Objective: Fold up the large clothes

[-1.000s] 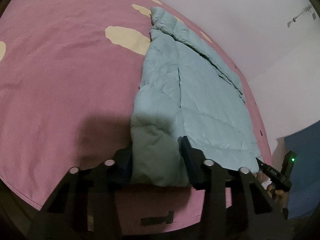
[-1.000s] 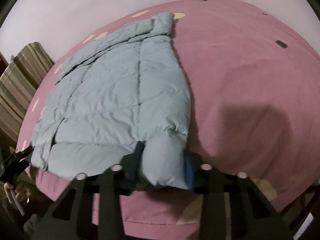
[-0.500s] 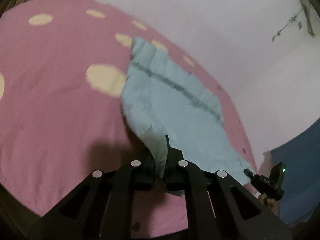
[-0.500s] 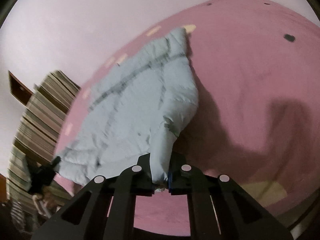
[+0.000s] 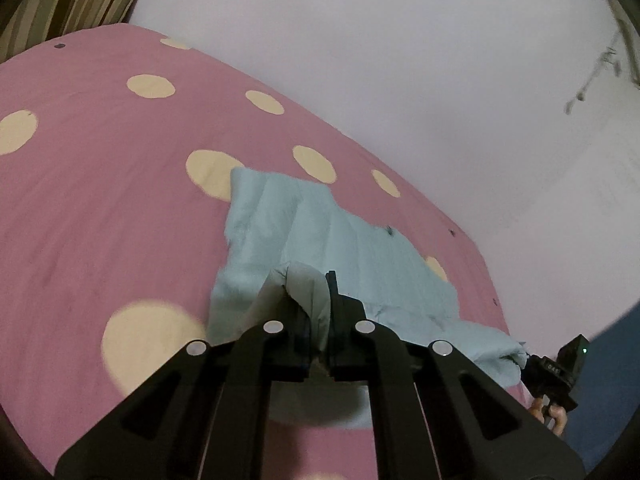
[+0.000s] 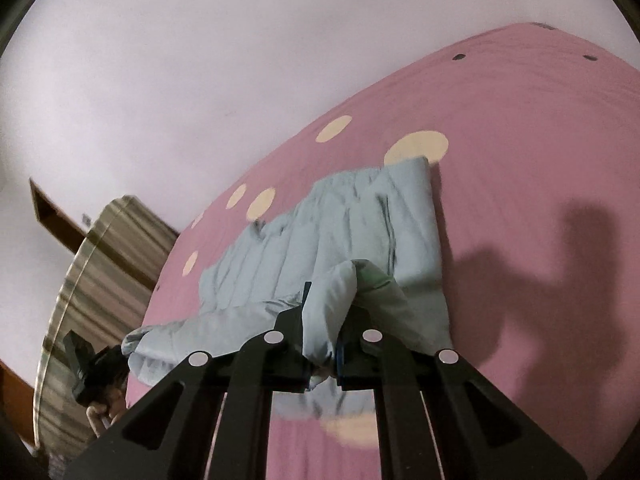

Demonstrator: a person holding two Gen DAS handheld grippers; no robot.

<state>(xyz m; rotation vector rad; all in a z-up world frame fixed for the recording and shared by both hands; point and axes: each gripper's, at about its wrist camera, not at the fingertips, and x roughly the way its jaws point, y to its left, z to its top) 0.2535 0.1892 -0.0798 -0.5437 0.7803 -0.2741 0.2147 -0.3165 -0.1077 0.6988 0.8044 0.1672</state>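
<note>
Both clamped on light-blue jacket (image 5: 344,248) hem, frame centre: left hand-held gripper (image 5: 318,320), right hand-held gripper (image 6: 326,320); pink dotted bed (image 5: 100,216) beneath.

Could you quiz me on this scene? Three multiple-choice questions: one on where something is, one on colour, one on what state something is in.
1. Where does the jacket lie?
A. on the bed
B. on the floor
C. on a chair

2. What colour are the dots on the pink bedcover?
A. green
B. cream
C. black

3. What is the left gripper doing?
A. standing wide open
C. holding a cup
B. pinching jacket fabric

Answers:
1 A, the jacket spreads over the bedcover.
2 B, pale cream circles show on the pink.
3 B, a fold of the fabric sits clamped between its fingers; the right gripper grips another fold.
</note>
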